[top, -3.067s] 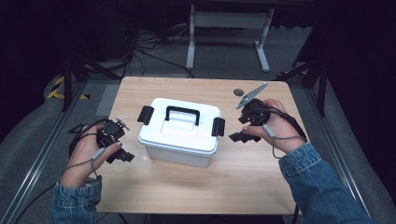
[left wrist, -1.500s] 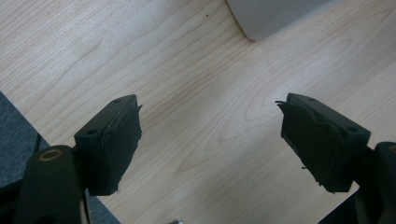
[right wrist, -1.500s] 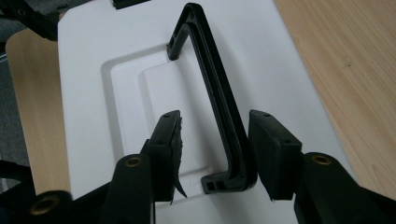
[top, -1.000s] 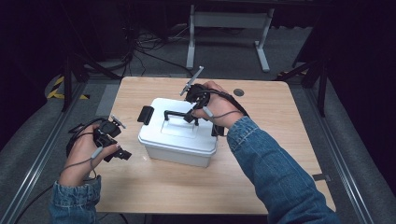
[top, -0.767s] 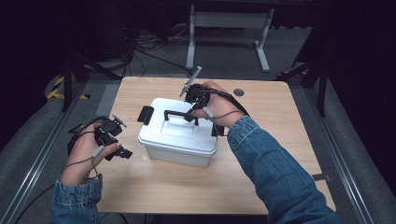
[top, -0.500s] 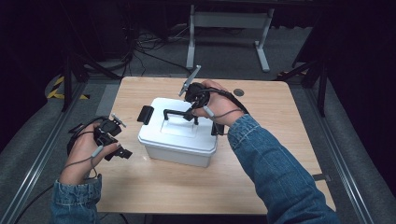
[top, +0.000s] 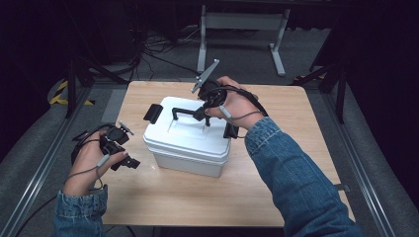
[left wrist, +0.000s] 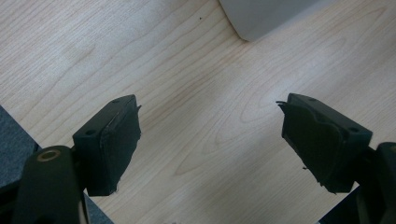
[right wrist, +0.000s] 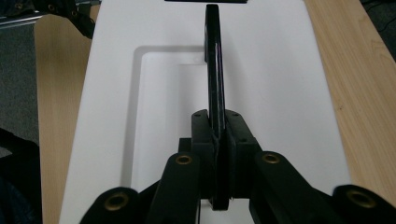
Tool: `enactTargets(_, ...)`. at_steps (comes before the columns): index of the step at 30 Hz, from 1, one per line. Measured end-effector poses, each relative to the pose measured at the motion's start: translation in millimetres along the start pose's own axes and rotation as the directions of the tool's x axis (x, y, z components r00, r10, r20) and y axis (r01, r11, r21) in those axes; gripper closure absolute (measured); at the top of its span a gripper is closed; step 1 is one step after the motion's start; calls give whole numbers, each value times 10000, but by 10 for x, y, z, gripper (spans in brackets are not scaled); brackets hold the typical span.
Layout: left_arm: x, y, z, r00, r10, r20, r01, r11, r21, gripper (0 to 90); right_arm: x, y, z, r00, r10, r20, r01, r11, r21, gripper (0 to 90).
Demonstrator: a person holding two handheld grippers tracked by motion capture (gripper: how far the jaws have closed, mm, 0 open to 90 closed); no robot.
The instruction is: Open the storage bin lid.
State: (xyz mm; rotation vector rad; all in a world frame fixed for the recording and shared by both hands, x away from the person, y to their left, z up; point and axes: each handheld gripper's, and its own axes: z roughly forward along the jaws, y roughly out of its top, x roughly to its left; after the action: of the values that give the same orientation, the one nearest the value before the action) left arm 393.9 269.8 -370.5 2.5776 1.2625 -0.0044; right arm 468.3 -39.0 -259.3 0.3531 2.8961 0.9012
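Clearly the right gripper point(top: 203, 112) had been brought over the middle of the white box point(top: 188, 143) so that it could take the box by its black handle point(top: 184, 110): in the right gripper view the jaws were pressed together on the thin handle point(right wrist: 213, 70), which ran straight away from them, standing up on edge above the recessed panel of the lid point(right wrist: 280, 93). Holding the bar near its right end, with the hand arched over it from the far right, looked like a grip meant for lifting or carrying the box, or at least for raising the handle clear of its recess. The left gripper point(top: 118, 150) waited just beside the box's near-left corner, low over the desk point(top: 276, 197), its jaws spread wide with only bare wood between them in the left gripper view; a grey-white corner of the box point(left wrist: 266, 18) showed at the top of that view, so this gripper seemed kept ready to steady the box. The box itself sat roughly in the middle of the desk, slightly turned, a rectangular white plastic case with a rimmed lid, a black latch point(top: 153, 113) at its far-left end and another at the right end point(top: 230, 130), both apparently fastened.
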Motion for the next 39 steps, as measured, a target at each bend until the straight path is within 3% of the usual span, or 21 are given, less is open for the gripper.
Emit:
enactTargets(13,1,4,4,9999,93,-43,-93,10000,31,201,-35,-111,-298,9986,227,477,-212,9993,-306,847)
enactTargets(20,-3,6,12,10000,55,-25,-55,10000,34,202,-112,-313,-544,9926,764,946,-734,9967,-348,847)
enactTargets(28,-13,21,24,10000,63,-22,-63,9999,148,202,-231,-613,-814,9773,1598,1388,-1524,9864,-622,847)
enactTargets(39,-23,20,19,10000,54,-40,-53,9998,177,202,-395,-987,-1064,9455,2584,1979,-2481,9658,-760,847)
